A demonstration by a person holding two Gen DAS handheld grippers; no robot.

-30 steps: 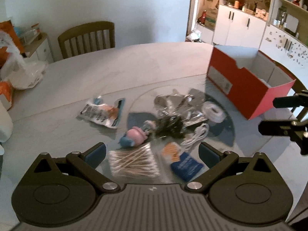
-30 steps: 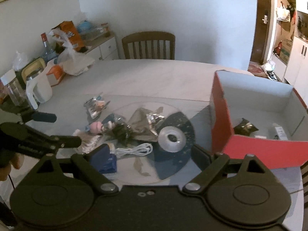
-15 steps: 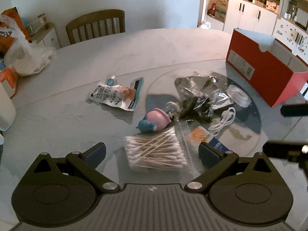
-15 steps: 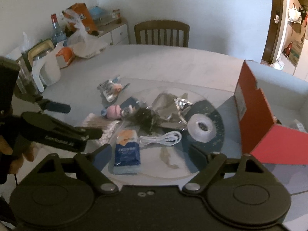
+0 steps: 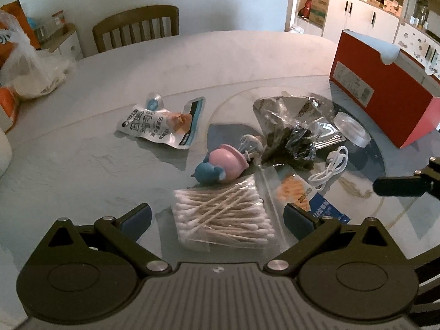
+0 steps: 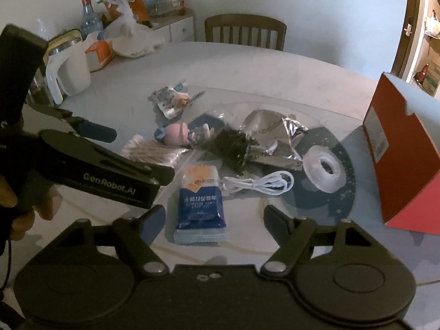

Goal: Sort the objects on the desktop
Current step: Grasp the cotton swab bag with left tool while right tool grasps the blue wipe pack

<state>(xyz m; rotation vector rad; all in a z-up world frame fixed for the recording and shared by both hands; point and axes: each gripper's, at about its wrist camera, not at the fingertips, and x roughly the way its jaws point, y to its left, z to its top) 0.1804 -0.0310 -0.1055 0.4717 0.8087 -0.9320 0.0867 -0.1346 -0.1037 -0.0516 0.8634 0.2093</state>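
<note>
1. The left gripper (image 5: 217, 217) is spread wide and empty, its jaws either side of the bag of cotton swabs (image 5: 224, 217) lying flat on the tabletop (image 5: 225, 55).
2. The right gripper (image 6: 214, 220), also spread and empty, frames the blue snack packet (image 6: 200, 206), whose long axis points away from it.
3. The swab bag is soft, clear plastic; the red box (image 6: 398, 148) stands to the right.

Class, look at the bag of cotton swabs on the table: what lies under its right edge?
The bag of cotton swabs overlaps the left side of the orange and blue packet with its clear flap. Whatever else lies beneath the swabs themselves is hidden.
</note>
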